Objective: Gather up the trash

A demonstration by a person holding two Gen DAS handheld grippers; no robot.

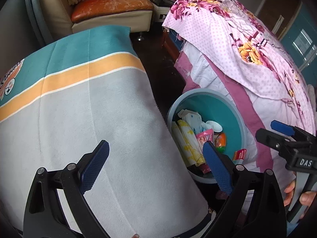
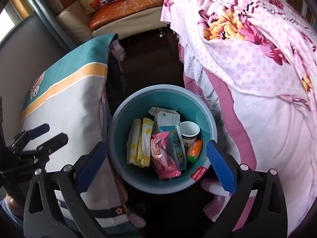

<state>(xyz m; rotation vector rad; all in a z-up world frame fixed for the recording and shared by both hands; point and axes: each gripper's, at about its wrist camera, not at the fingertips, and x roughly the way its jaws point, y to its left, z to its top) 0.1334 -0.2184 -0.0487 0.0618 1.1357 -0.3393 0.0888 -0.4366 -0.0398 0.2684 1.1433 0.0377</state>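
A round teal bin (image 2: pixel 164 93) stands on the dark floor between a cloth-covered table and a bed. It holds trash: a pink wrapper (image 2: pixel 164 158), a white carton (image 2: pixel 168 117), a paper cup (image 2: pixel 189 130), yellow-white packets (image 2: pixel 138 144) and an orange-green item (image 2: pixel 195 150). My right gripper (image 2: pixel 156 162) is open and empty, hovering over the bin. My left gripper (image 1: pixel 156 166) is open and empty above the table's grey cloth (image 1: pixel 99 119), with the bin (image 1: pixel 218 107) to its right. The right gripper also shows in the left wrist view (image 1: pixel 277 132).
The table cloth (image 2: pixel 65 99) has teal and orange stripes. A floral pink bedspread (image 2: pixel 257 59) hangs at the right. A beige sofa with an orange cushion (image 2: pixel 126 6) stands at the back. A strip of dark floor (image 2: pixel 150 59) runs between table and bed.
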